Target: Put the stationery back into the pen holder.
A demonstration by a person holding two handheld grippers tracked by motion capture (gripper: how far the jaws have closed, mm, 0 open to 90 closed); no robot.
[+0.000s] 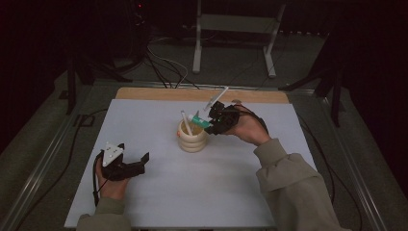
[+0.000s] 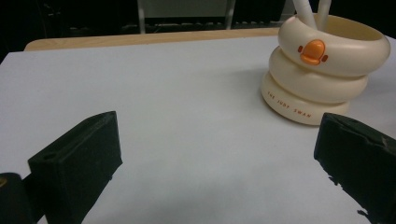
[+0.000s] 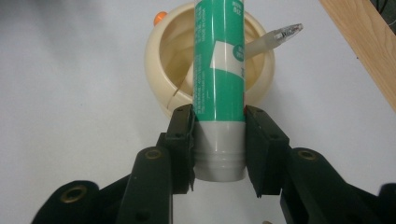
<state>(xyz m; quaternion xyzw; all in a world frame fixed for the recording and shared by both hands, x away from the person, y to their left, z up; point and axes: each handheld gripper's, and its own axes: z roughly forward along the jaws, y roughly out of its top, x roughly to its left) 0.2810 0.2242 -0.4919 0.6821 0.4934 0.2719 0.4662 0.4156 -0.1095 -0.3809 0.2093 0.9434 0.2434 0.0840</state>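
A cream ringed holder (image 1: 192, 138) with an orange duck bill (image 2: 312, 51) stands mid-table, and white pens (image 1: 186, 122) lean inside it. My right gripper (image 1: 211, 123) hovers just right of the holder's rim, shut on a green and white glue stick (image 3: 219, 70) with a grey cap; the stick points out over the holder's mouth (image 3: 210, 60). A white pen (image 3: 268, 41) rests against the far rim. My left gripper (image 1: 137, 161) rests low on the white table at the front left, open, with nothing between its black fingers (image 2: 77, 165).
The white table top (image 1: 159, 192) has a wooden strip (image 1: 202, 94) along its far edge. Beyond it stand a white metal frame (image 1: 235, 38) and cables on the dark floor. A metal rail (image 1: 43, 163) runs along the table's left side.
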